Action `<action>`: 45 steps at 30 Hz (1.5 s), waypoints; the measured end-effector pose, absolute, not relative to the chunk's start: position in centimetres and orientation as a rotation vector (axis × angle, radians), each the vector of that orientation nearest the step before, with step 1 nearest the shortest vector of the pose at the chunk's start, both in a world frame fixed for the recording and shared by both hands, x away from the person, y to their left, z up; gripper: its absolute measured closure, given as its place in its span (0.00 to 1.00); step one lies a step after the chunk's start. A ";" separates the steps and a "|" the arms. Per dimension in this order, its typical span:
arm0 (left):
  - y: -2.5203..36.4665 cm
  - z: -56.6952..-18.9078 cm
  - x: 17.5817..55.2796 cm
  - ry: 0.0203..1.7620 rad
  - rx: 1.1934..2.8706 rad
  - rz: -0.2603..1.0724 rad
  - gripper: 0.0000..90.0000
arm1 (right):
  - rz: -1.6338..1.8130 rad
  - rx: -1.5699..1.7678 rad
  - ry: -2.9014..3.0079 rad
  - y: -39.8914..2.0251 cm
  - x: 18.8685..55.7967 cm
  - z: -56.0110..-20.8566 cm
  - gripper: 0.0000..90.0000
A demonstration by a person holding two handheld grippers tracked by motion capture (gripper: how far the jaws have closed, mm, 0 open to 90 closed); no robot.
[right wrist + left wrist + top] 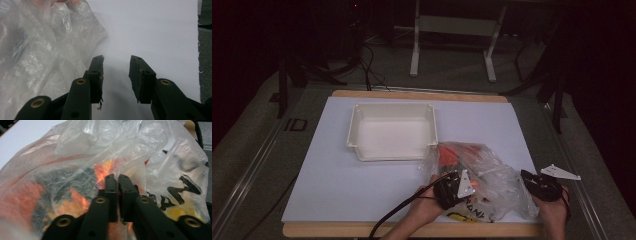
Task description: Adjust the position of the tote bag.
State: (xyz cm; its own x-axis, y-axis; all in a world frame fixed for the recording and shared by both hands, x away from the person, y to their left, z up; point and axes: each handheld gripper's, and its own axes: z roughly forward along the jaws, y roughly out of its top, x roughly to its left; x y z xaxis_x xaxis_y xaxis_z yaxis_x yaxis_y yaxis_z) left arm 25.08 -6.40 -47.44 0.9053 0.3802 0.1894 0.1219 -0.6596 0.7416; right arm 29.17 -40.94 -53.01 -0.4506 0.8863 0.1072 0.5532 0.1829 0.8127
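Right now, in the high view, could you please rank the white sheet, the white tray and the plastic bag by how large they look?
1. White sheet, clearly largest.
2. White tray and plastic bag: alike; the crumpled bag lies nearer the camera, so I would not rank them.

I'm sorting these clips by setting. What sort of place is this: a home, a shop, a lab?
Most likely a lab or recording workspace, not a home: a white sheet covers a wooden board, cables trail over a carpeted floor behind, and bare metal stand legs rise in a dark room.
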 end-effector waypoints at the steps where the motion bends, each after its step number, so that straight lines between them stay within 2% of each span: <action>1: -5.7 -47.3 25.0 0.364 2.273 0.424 0.99 | 1.166 1.355 2.081 -40.9 29.1 -53.0 0.71; 10: -1.5 -47.7 24.1 0.454 2.245 0.444 1.00 | 1.179 1.327 2.085 -40.7 28.7 -52.1 0.70; 19: 3.9 -49.1 23.6 0.618 2.224 0.459 1.00 | 1.243 1.245 2.121 -39.5 28.1 -50.3 0.68; 29: 6.4 -50.9 23.9 0.720 2.253 0.460 0.99 | 1.250 1.155 2.189 -37.7 27.9 -49.2 0.66; 30: 6.5 -50.8 23.9 0.725 2.246 0.458 0.95 | 1.250 1.154 2.192 -37.6 27.9 -49.1 0.65; 31: 6.6 -50.7 23.9 0.723 2.236 0.457 0.84 | 1.250 1.147 2.190 -37.5 27.8 -48.8 0.65; 32: 6.8 -50.5 23.8 0.713 2.220 0.445 0.84 | 1.250 1.147 2.190 -37.5 27.8 -48.8 0.65; 36: 7.3 -49.4 23.4 0.660 2.185 0.453 0.67 | 1.294 1.126 2.165 -37.6 27.2 -47.5 0.63; 45: 7.7 -47.6 23.4 0.661 2.155 0.496 0.60 | 1.305 1.087 2.164 -37.1 26.7 -46.3 0.60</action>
